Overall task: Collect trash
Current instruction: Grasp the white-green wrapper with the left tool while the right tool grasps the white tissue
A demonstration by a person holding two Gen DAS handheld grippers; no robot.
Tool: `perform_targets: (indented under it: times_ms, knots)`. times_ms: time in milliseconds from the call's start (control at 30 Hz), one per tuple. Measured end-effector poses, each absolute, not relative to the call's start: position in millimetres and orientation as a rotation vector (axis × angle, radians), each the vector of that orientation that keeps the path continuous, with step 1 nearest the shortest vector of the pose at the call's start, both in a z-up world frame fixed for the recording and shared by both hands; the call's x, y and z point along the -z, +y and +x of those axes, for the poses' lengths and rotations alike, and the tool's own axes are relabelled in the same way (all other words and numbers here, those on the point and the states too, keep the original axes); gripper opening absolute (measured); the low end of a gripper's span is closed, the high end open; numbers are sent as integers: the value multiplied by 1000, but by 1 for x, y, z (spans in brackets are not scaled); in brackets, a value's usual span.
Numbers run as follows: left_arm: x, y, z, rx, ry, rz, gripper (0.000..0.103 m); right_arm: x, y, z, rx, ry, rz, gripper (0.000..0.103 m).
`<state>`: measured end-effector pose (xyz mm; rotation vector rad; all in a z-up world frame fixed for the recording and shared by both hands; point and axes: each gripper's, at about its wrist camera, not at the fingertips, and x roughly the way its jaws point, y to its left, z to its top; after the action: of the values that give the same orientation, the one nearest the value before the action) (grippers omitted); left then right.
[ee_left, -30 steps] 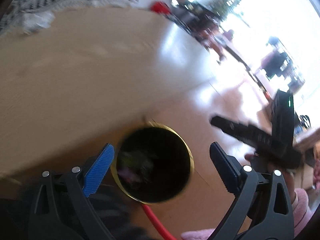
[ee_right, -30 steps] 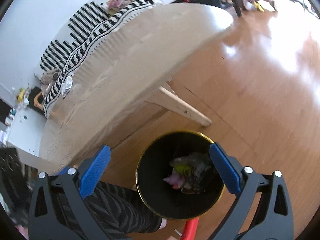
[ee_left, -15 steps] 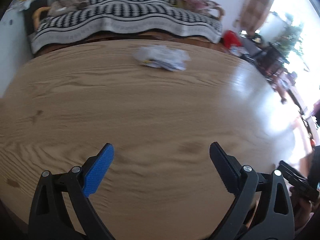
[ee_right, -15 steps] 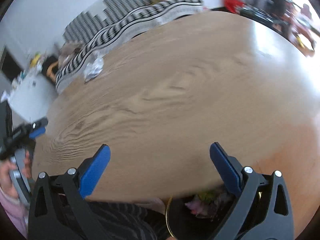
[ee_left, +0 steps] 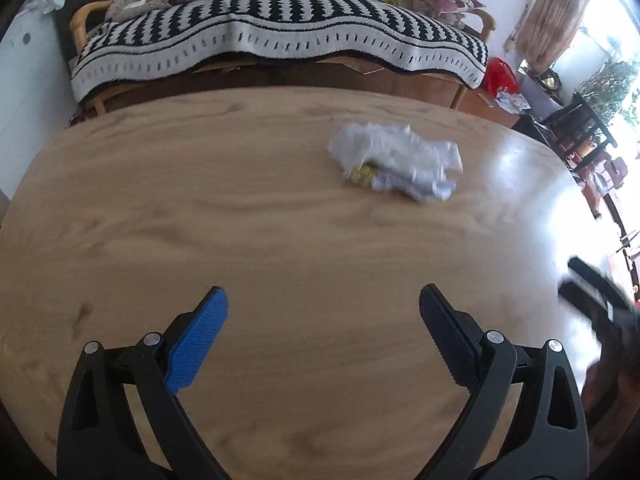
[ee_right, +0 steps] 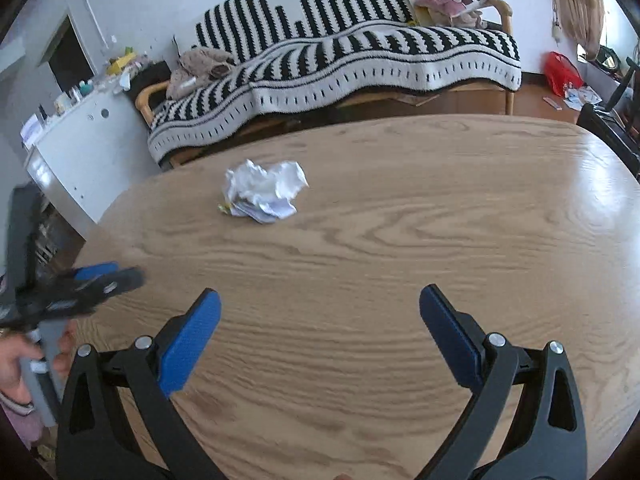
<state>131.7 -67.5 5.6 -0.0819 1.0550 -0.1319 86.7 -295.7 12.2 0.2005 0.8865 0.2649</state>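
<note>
A crumpled white paper wad with a bit of yellow lies on the oval wooden table, toward its far side; it also shows in the right wrist view. My left gripper is open and empty over the near part of the table, well short of the wad. My right gripper is open and empty, also over the near part of the table. The left gripper shows blurred at the left edge of the right wrist view. The right gripper shows blurred at the right edge of the left wrist view.
A bench with a black-and-white striped blanket stands behind the table. A white cabinet stands at the left. A red bag and dark chairs are at the right on the wooden floor.
Both grippers swung up from the black gold-rimmed bin on the floor to over the table. The bin has left view. The paper wad has come nearer in both views.
</note>
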Motion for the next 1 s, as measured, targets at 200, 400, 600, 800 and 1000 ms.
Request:
perform_targets:
  times_ms: [200, 400, 600, 800, 1000]
  knots:
    - [3, -115, 188, 166, 1045, -145, 93, -3, -314, 87, -240, 913, 202, 96]
    - [20, -143, 224, 121, 1034, -70, 93, 5, -337, 82, -216, 926, 199, 96]
    - [37, -134, 219, 133, 1084, -3, 93, 19, -347, 86, -222, 934, 241, 96]
    - [34, -93, 207, 72, 1095, 5, 93, 23, -341, 89, -253, 924, 239, 96]
    - [21, -133, 219, 32, 1035, 2, 93, 25, -344, 85, -240, 930, 270, 96]
